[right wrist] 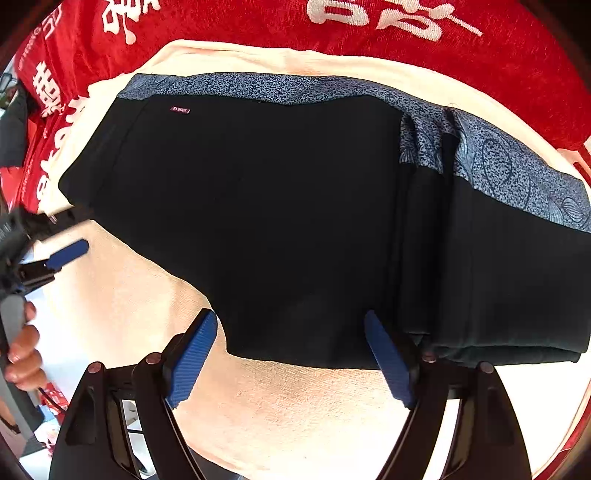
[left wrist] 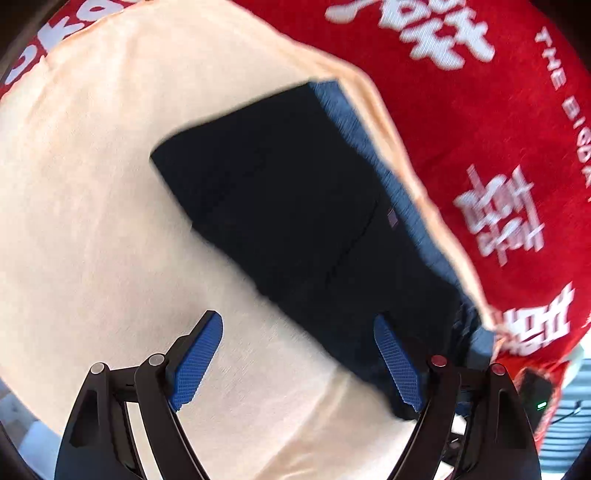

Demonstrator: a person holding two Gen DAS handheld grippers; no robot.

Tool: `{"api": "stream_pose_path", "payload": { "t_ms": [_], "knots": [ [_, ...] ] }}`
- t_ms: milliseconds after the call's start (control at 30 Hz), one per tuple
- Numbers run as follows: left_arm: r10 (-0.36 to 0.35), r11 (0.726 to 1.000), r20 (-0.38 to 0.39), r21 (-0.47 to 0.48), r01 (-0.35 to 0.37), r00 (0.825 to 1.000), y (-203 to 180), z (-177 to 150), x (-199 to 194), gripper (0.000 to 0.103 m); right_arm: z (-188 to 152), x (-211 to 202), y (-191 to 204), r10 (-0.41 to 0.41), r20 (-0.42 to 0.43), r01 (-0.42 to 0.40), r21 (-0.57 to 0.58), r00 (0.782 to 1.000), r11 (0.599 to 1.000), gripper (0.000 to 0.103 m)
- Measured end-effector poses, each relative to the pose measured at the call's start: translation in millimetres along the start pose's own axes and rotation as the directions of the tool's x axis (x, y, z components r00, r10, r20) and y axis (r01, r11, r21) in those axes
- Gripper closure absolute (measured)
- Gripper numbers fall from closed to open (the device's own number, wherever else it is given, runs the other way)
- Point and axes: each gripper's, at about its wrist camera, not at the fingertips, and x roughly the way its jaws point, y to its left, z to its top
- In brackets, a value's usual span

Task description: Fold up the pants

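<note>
While both grippers hover with nothing held, the black fabric pants with a blue speckled side band [right wrist: 280, 221] are seen lying flat on the cream towel [right wrist: 295, 413].

The left gripper [left wrist: 299, 362] and right gripper [right wrist: 291, 358] are each held with fingers spread apart, empty, at the garment's near edge. A folded section is stacked at the right end. Risk is judged: if only the top layer is pinched, the stack could be dragged askew, or the towel lifted off the red printed cloth [right wrist: 229, 22].
</note>
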Motion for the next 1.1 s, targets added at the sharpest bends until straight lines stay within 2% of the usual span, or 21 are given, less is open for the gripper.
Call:
{"api": "stream_pose_path", "payload": {
  "t_ms": [200,333,400,500,700,800,833,867,933,967,1033,1067,1100],
  "knots": [
    [-0.103,0.995,0.020,0.017,0.103,0.994,-3,17,4,0.018,3,4,7,-0.003,0.001,0.003,-0.012,1.000,1.000,0.013],
    [-0.183,0.979,0.050,-0.081,0.187,0.982,14,15,8,0.018,4,7,10,-0.004,0.002,0.004,-0.020,1.000,1.000,0.012],
    [-0.199,0.970,0.056,-0.130,0.204,0.978,23,17,14,0.018,6,7,10,0.001,0.004,0.000,-0.020,1.000,1.000,0.012],
    [-0.265,0.938,0.100,-0.203,0.281,0.959,37,21,20,0.018,7,7,8,0.007,0.006,-0.007,-0.017,1.000,1.000,0.012],
    [-0.269,0.945,0.107,-0.163,0.284,0.957,14,37,29,0.017,0,3,0,0.018,0.015,-0.017,-0.018,1.000,1.000,0.012],
    [-0.352,0.918,0.137,-0.145,0.370,0.926,0,43,22,0.008,-2,2,-2,0.021,0.015,-0.021,-0.021,1.000,1.000,0.012],
    [-0.349,0.924,0.144,-0.111,0.365,0.926,-7,45,22,0.008,-2,2,-3,0.024,0.017,-0.024,-0.023,1.000,0.999,0.012],
    [-0.308,0.943,0.127,-0.087,0.320,0.943,-13,49,28,0.008,-3,2,-3,0.026,0.018,-0.026,-0.025,0.999,0.999,0.012],
    [-0.224,0.967,0.066,-0.111,0.230,0.972,-15,54,48,0.008,-3,2,-3,0.027,0.016,-0.027,-0.028,1.000,0.999,0.012],
    [-0.215,0.967,0.055,-0.128,0.221,0.975,-13,55,54,0.008,-3,1,-3,0.028,0.015,-0.027,-0.027,1.000,0.999,0.012],
    [-0.201,0.965,0.100,-0.152,0.214,0.974,-15,56,49,0.010,-2,1,-4,0.033,0.013,-0.033,-0.020,0.999,0.999,0.012],
    [-0.155,0.976,0.094,-0.138,0.167,0.984,-21,57,49,0.017,-2,1,-5,0.037,0.012,-0.037,-0.016,0.999,0.999,0.012],
    [-0.091,0.988,0.089,-0.119,0.101,0.992,-26,56,50,0.033,-1,0,-6,0.041,0.012,-0.041,-0.012,0.999,0.999,0.012]
  ]
}}
